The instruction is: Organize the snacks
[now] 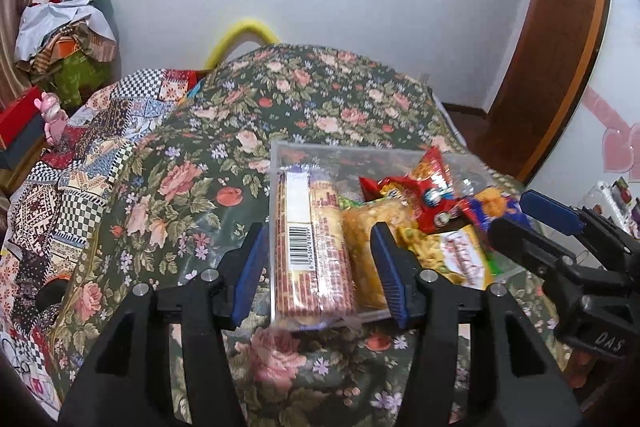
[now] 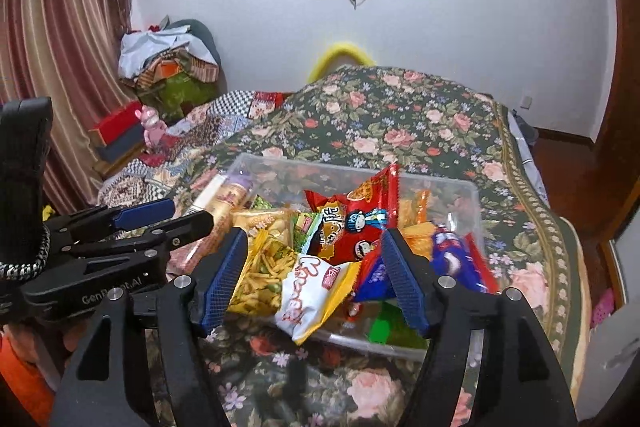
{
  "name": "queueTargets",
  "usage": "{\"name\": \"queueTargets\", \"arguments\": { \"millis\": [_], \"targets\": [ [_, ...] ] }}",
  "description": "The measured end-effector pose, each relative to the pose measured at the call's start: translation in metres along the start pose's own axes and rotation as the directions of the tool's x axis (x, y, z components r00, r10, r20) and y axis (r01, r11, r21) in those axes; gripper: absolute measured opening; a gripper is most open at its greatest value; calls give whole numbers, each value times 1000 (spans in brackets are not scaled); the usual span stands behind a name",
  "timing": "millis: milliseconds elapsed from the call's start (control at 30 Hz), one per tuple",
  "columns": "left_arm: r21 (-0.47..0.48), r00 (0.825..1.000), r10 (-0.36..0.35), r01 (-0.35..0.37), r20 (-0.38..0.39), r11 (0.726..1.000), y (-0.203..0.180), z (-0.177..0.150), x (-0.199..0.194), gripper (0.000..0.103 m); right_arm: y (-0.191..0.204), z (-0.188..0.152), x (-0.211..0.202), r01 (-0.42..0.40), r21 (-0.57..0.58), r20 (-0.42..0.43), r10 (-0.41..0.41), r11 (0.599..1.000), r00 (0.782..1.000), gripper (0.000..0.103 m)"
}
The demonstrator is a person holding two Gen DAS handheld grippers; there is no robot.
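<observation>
A clear plastic box (image 1: 340,149) (image 2: 460,195) stands on the floral bed cover, filled with snacks. A long biscuit roll (image 1: 320,247) (image 2: 232,195) lies along its left wall. A red bag (image 1: 424,191) (image 2: 352,223) sits on top in the middle, a blue pack (image 2: 460,263) at the right. My left gripper (image 1: 320,271) (image 2: 172,217) is open and straddles the box's near-left corner and the roll, pads apart from both. My right gripper (image 2: 314,275) (image 1: 528,223) is open over the near edge, with a yellow-and-white chip bag (image 2: 304,287) (image 1: 456,259) lying loose between its fingers.
The floral cover (image 1: 280,99) spreads beyond the box to the far wall. A patchwork blanket (image 1: 100,147) lies left, with a red box (image 2: 120,125) and a pink toy (image 2: 152,127) beside it. A wooden door frame (image 1: 560,47) rises at right.
</observation>
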State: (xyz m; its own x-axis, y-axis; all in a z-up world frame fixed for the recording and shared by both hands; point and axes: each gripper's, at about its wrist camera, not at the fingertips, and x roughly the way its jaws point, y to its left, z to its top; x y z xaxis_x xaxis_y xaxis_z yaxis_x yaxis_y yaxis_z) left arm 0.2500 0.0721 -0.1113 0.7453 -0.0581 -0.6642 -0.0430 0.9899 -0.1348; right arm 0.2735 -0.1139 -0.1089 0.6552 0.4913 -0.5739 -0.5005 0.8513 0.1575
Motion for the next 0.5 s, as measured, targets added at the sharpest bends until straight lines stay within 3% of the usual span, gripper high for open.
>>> {"name": "queueTargets", "arguments": {
  "millis": [233, 500],
  "targets": [
    [16, 991, -13, 11, 130, 1000, -11, 5, -69, 53, 2, 6, -50, 1, 15, 87, -2, 1000, 996, 66],
    [60, 956, -50, 34, 290, 998, -30, 7, -154, 54, 15, 10, -115, 20, -1, 218, -19, 1000, 976, 73]
  ]
}}
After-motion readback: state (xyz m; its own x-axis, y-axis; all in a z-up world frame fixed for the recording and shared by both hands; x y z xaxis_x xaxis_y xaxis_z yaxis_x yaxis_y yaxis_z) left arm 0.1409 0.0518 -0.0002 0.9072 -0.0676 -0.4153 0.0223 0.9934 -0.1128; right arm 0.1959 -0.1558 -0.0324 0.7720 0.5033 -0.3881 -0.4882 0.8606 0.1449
